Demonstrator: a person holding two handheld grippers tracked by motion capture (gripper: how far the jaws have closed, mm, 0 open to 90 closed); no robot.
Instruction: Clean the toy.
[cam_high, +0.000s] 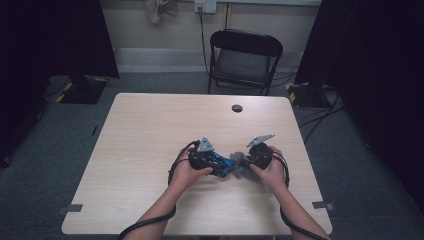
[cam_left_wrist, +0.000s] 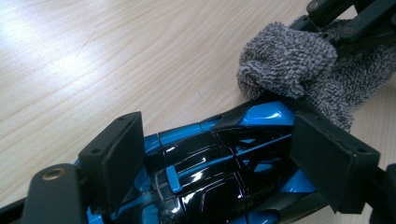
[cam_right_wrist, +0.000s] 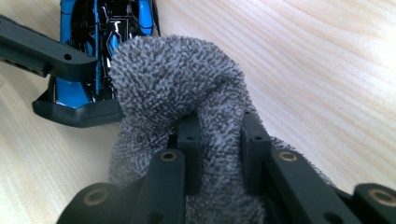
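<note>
A: What's hidden on the pale wood-grain table (cam_high: 150, 130)?
B: The glossy blue-black toy car (cam_left_wrist: 210, 163) near its front edge, clamped in the left gripper (cam_left_wrist: 215, 154), tail cut off. The right gripper (cam_right_wrist: 219, 149) pinches a nubby grey cloth (cam_right_wrist: 173, 79) against its nose.

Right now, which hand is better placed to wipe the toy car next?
The right. Its gripper is shut on the grey cloth, whose bunched end already touches the blue and black toy car. The left gripper grips the car's sides, steadying it on the table.
</note>
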